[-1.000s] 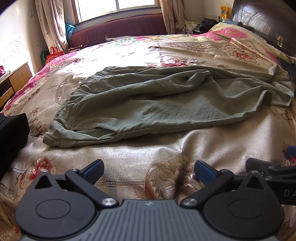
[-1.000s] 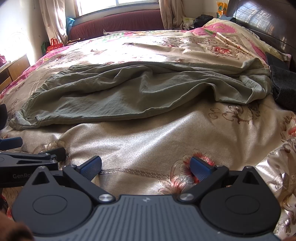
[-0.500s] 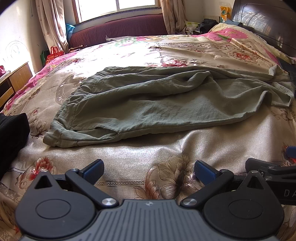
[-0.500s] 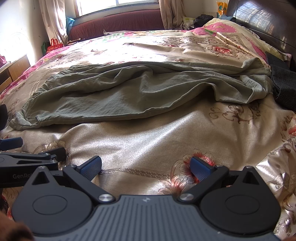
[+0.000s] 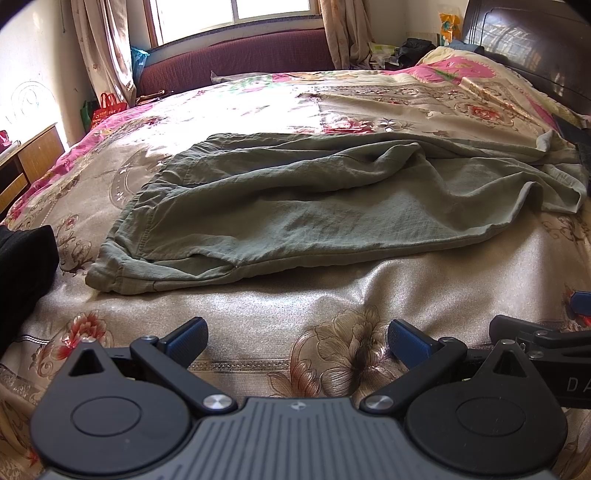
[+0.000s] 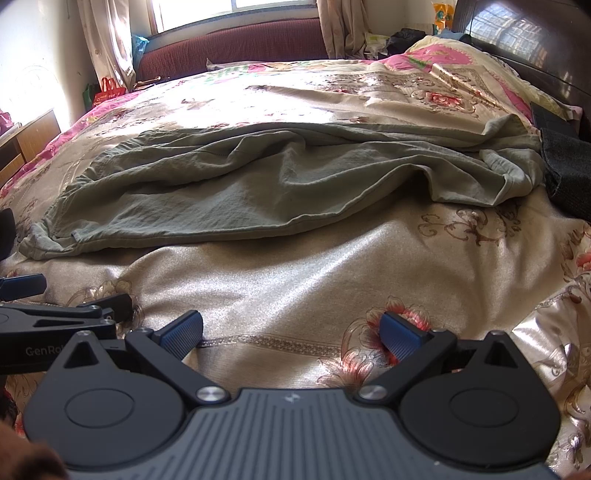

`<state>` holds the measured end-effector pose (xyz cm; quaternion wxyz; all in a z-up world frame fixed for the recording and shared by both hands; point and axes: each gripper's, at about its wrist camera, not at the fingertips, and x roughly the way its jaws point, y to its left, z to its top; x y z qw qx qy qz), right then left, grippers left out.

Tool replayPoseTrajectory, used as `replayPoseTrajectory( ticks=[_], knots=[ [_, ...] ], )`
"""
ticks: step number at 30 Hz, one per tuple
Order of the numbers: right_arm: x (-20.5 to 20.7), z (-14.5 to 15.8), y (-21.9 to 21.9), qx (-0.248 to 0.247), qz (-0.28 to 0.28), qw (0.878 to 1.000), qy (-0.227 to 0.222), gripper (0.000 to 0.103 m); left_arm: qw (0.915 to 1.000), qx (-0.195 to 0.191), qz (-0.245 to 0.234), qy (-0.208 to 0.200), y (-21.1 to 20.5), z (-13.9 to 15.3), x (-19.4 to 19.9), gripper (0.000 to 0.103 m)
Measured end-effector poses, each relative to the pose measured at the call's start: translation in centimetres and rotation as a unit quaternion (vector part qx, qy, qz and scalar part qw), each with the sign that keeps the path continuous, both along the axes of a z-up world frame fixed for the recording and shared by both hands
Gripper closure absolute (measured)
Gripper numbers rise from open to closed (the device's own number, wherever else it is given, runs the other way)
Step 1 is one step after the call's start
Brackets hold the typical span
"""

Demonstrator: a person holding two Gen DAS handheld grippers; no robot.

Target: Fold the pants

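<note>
Both tools short of pants

Rumpled olive-green pants, apparently folded lengthwise, across the bedspread

Pants lie across the bed, beyond both grippers, waistband leftward.

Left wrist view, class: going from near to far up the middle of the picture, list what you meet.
Left gripper → floral bedspread → olive-green pants → maroon sofa back → window.
</note>
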<state>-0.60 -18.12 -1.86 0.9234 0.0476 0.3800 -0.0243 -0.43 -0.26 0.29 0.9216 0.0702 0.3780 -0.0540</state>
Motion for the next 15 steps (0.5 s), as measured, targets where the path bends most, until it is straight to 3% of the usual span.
replayPoseTrajectory(
  ticks=[9,15],
  knots=[
    [0.2,0.5,0.6,0.008,0.011,1.0,-0.005,0.002,0.9999,0.001,0.002,-0.012,0.6,0.5,0.1,0.0],
    [1.7,1.3,3.2,-0.005,0.068,0.997,-0.024,0.002,0.9988,-0.005,0.029,-0.04,3.7,1.8,1.3,0.0]
  ],
)
